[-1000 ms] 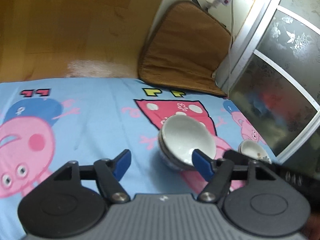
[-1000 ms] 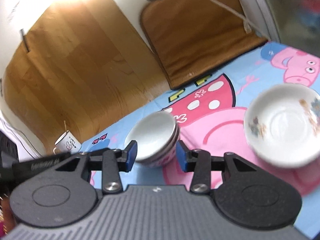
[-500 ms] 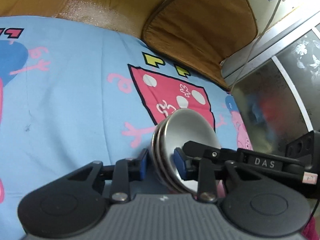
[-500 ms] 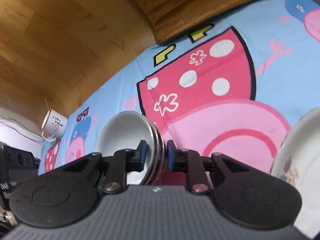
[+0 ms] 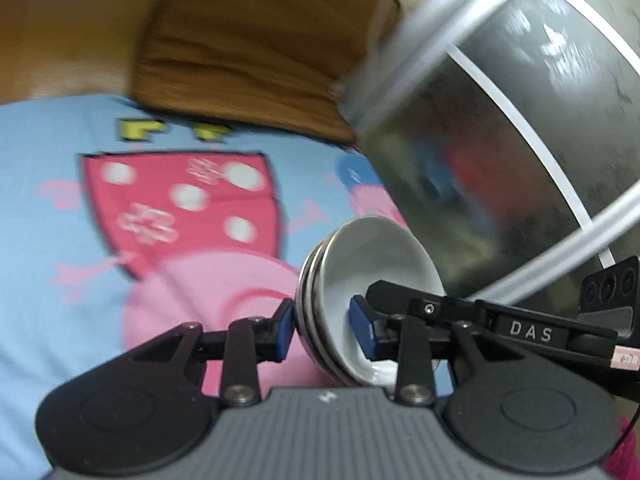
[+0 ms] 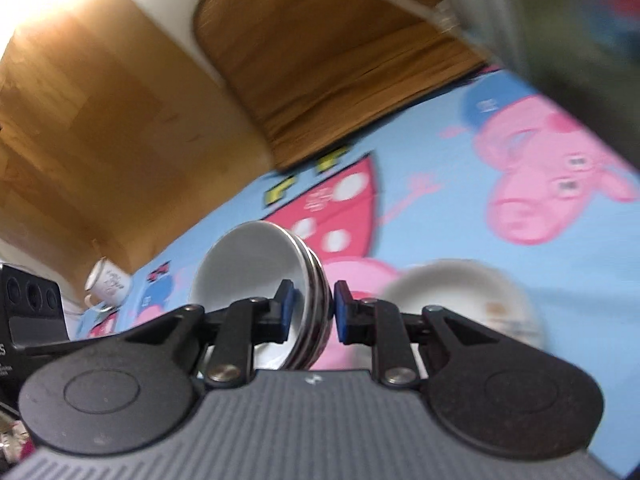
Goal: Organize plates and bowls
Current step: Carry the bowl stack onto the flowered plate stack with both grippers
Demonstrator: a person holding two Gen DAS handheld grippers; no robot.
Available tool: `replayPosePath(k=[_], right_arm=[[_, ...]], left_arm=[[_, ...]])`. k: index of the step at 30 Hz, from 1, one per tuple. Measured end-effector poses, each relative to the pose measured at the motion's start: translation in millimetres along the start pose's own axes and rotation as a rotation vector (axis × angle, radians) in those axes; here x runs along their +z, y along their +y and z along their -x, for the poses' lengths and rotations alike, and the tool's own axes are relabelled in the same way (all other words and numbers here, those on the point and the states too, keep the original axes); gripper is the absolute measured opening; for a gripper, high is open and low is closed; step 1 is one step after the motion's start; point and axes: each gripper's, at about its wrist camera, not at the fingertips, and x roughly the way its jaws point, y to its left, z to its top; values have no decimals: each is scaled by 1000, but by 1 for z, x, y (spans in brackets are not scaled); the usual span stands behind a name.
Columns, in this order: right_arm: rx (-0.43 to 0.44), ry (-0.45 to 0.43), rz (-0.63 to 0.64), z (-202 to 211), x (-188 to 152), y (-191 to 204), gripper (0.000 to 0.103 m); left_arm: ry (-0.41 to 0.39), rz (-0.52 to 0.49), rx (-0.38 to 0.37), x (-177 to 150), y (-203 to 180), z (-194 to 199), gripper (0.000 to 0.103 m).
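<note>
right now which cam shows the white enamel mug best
The right wrist view. The mug sits at the far left edge of the cartoon cloth, tipped, its handle and printed side visible though blurred. The left wrist view does not show it at all; that view faces the brown cushion and glass door.

- left gripper [image 5: 322,328]: angled down, jaws creeping open. One blue pad outside the stacked bowls' [image 5: 360,276] wall, one inside against it.
- right gripper [image 6: 312,312]: angled down too, clamped on the opposite rim, left pad inside, right pad outside.
- Both carry the stack between them.
</note>
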Motion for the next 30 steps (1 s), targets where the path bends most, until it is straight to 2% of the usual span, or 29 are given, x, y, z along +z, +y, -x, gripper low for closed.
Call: replayPosePath(k=[6,10,13,15,16,17,22,26,30], right_arm=[[-67,-13,-71,15,-13,-45,24],[-80,-11,-75,8,-18,-53,24],[-92,-24,-64,6,-22,-56,28],[-93,-51,-68,8,-25,-57,32],[-93,-65,-64,11,-25,-56,36],[-91,-85,-56,16,-26,-55,40],[-99,-217,-28,44,-39,-48,40],[-66,-292,9,61,-70,-37,40],[-60,-326,65,64,-112,-18,41]], left_arm=[[83,-28,-6,-10,-27,-45,33],[102,-44,36,-14,-31,-61,34],[92,-57,36,-15,-32,-61,38],[76,-71,27,-15,-35,-56,50],[64,-83,22,-15,-36,-51,52],[46,-97,23,-15,-39,-45,53],[-40,-131,18,-21,-36,-10,54],[-121,-179,76,-36,-26,19,60],[-156,-247,141,-60,-15,34,61]])
